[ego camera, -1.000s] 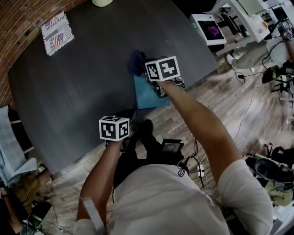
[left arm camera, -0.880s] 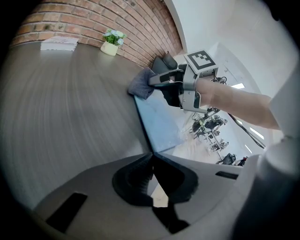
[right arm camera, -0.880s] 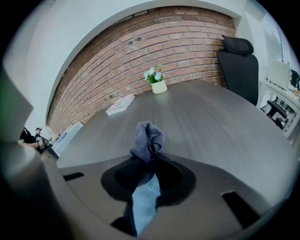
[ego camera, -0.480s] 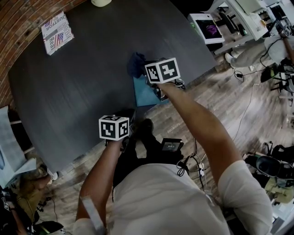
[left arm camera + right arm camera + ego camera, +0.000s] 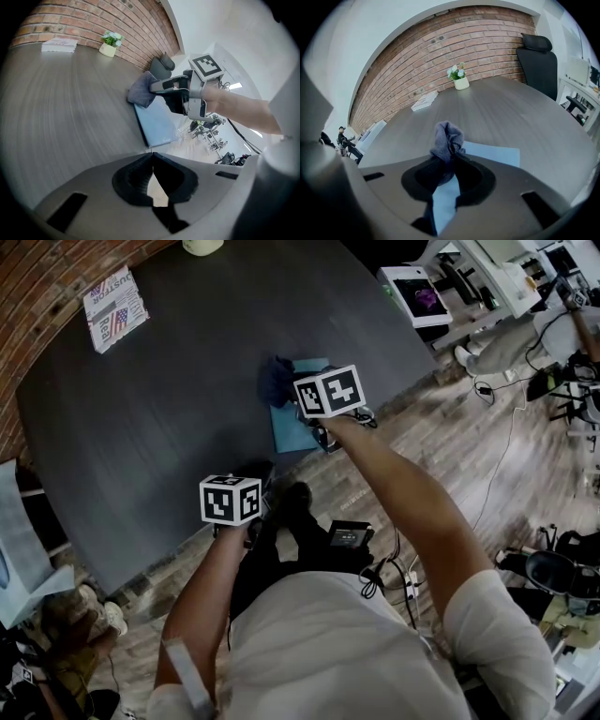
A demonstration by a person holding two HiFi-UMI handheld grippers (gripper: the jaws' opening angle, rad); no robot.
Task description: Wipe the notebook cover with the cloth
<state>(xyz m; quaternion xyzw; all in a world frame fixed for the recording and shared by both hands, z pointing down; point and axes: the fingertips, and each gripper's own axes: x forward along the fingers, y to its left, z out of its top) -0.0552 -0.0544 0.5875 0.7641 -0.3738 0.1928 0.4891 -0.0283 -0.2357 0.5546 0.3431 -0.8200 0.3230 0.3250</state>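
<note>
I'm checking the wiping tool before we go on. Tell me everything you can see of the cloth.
The cloth is dark grey-blue soft fabric, bunched into a crumpled wad, not spread flat. The right claw is shut on it, the wad sticking out past the tips. It sits at the far end of the light blue notebook lying flat on the dark table; whether it presses on the cover cannot be told.

A booklet and potted plant sit on the dark table.
</note>
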